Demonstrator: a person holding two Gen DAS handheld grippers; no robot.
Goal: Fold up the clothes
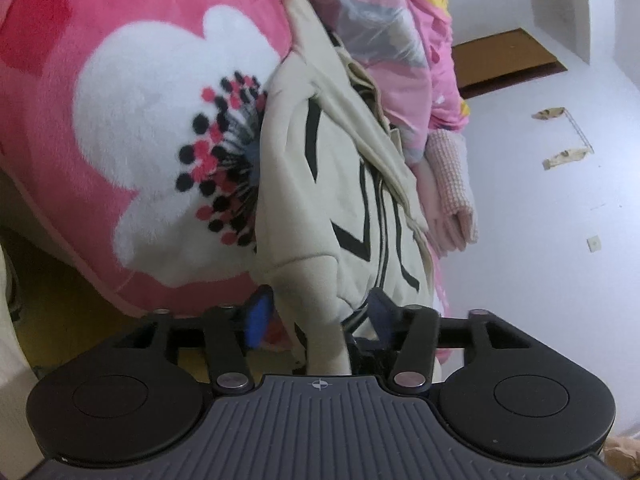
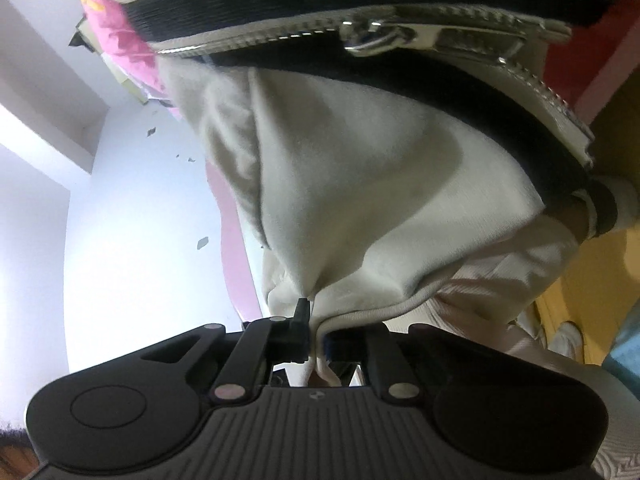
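Jacket: a cream zip-up jacket with black stripes fills the centre of the left wrist view, bunched in folds on the pink blanket and running down to the lower middle of the frame.
Jacket, right wrist view: the same cream fabric crowds nearly the whole frame, gathered to a point at lower centre.
Zipper: there's the metal zipper across the top of the right wrist view, its pull near top centre, black bands on either side of the teeth.
Left gripper: the left gripper at lower centre, a cream fold hanging down between the two blue pads; the pads stand apart and I cannot tell whether they actually press the cloth.
Right gripper: the right gripper at lower centre, jaws drawn together and pinching a gathered bit of the jacket's corded edge.
Blanket: a pink fleece blanket with a big white flower takes the left half of the left wrist view, touching the jacket's left edge.
Folded cloth: a pale pink waffle-knit cloth, folded, just right of the jacket.
Bedding: pink printed bedding at top centre, above the jacket.
Wall: white wall on the right side.
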